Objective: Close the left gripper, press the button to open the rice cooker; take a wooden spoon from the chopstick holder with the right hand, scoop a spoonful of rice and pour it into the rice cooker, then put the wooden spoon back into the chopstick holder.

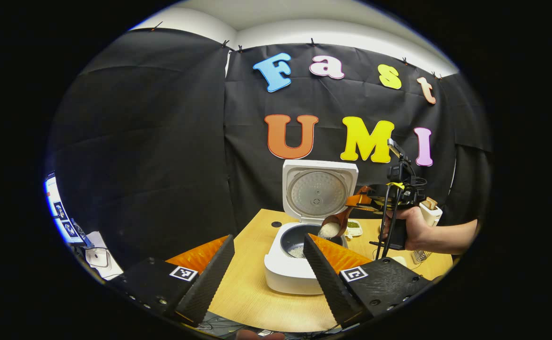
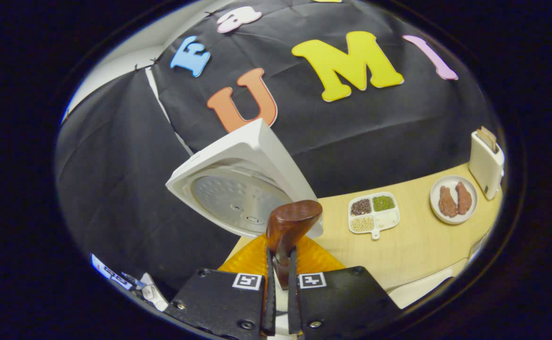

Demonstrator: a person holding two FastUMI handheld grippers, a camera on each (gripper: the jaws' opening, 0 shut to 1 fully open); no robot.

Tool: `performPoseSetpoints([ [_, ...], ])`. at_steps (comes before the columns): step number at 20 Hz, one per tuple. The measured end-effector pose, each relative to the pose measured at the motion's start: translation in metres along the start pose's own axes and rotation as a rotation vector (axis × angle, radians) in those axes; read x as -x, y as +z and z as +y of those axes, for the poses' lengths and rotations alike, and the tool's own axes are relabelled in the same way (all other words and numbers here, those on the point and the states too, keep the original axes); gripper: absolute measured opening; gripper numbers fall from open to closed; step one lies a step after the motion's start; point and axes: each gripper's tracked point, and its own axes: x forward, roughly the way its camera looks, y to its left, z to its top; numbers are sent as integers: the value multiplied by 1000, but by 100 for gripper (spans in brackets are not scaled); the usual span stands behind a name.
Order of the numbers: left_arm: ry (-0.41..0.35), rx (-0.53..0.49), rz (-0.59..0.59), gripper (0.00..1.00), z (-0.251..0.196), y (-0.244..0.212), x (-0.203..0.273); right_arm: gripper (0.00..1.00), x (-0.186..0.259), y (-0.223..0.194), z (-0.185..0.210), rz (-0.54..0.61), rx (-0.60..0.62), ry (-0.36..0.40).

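Observation:
The white rice cooker [image 1: 285, 274] stands on the wooden table with its lid [image 1: 320, 189] raised upright. A little rice [image 1: 296, 250] lies in its dark inner pot. The wooden spoon [image 1: 335, 225] hangs tilted over the pot, its bowl full of white rice. A hand holds my right gripper [image 1: 364, 199], which is shut on the spoon's handle. In the right gripper view the fingers [image 2: 264, 302] clamp the handle and the spoon's brown back [image 2: 292, 219] points toward the lid [image 2: 238, 189]. My left gripper [image 1: 268, 238] is open in front of the cooker, holding nothing.
A divided dish of beans and grains [image 2: 374, 212] sits right of the cooker. Farther right are a plate with two brown pieces [image 2: 453, 199] and a white toaster [image 2: 486, 163]. The table edge [image 1: 257, 316] runs close below my left gripper.

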Motion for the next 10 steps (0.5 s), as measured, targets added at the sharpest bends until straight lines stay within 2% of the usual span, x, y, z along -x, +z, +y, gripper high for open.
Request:
performPoseSetpoints([
  [10,-1,33,-25,94,5,4,0,16,15,14,62,-116,512,43],
])
